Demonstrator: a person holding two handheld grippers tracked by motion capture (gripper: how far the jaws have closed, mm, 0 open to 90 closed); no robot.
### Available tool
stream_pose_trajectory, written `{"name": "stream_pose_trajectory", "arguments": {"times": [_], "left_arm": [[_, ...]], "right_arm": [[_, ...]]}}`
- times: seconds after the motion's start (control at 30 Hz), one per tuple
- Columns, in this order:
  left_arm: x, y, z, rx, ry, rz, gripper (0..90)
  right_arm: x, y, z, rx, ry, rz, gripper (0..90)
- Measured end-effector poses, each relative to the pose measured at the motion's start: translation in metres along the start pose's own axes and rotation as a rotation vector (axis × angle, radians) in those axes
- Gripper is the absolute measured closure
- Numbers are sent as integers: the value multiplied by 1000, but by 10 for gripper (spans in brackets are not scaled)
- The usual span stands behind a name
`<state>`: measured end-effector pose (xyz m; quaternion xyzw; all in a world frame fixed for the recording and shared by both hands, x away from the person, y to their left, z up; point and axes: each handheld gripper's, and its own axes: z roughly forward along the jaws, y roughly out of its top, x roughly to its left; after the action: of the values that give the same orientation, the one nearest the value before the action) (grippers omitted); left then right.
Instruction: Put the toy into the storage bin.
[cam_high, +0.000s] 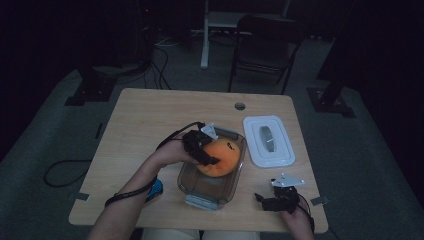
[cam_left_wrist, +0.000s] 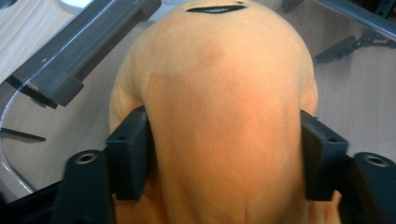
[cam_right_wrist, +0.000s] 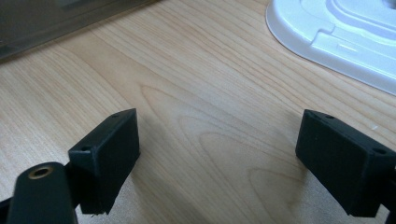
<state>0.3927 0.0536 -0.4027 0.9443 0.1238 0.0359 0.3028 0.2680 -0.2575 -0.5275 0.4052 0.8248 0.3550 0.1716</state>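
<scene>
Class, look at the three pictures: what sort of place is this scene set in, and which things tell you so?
Probably a lab or studio set up for recording. A lone wooden table stands on grey carpet in a dark room, with black stands, trailing floor cables and a folding chair behind it.

Left gripper (cam_high: 207, 150): matte black body; grey three-cornered plate on top; black cable trailing back in a loop along the forearm. Jaws are black rectangular blocks, each with small screw holes, mounted on rounded black arms with a metal-ringed bore at the base.

Right gripper (cam_high: 267, 199): same black build, grey three-cornered plate on top; block-shaped jaws with small screw holes in the faces, brass-coloured ring in the left arm's bore.

Person: forearms bare; light-coloured trousers at the bottom edge.
</scene>
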Motion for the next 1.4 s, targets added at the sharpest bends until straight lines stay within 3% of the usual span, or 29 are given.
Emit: {"name": "stream_pose_trajectory", "arguments": {"times": [0.17, 0.23, 0.7, 0.83, 0.93, 1.13, 1.4], "left_arm": [[1, 0, 3, 9, 10, -22, 239], [1, 0, 4, 19, 14, -12, 234], [-3, 0, 1, 4, -13, -40, 176], [-3, -1, -7, -43, -27, -63, 164], [-3, -2, -9, -46, -22, -66, 164], [-7, -12, -31, -82, -17, -67, 164], [-11, -28, -51, -88, 18, -80, 164]], "right_arm": [[0, 0, 0, 0, 0, 0, 131], [0, 0, 0, 0, 0, 0, 131], [0, 0, 0, 0, 0, 0, 131], [0, 0, 0, 0, 0, 0, 131], [0, 0, 0, 0, 0, 0, 131], [0, 0, 0, -1, 0, -1, 131], [0, 0, 0, -1, 0, 0, 131]]}}
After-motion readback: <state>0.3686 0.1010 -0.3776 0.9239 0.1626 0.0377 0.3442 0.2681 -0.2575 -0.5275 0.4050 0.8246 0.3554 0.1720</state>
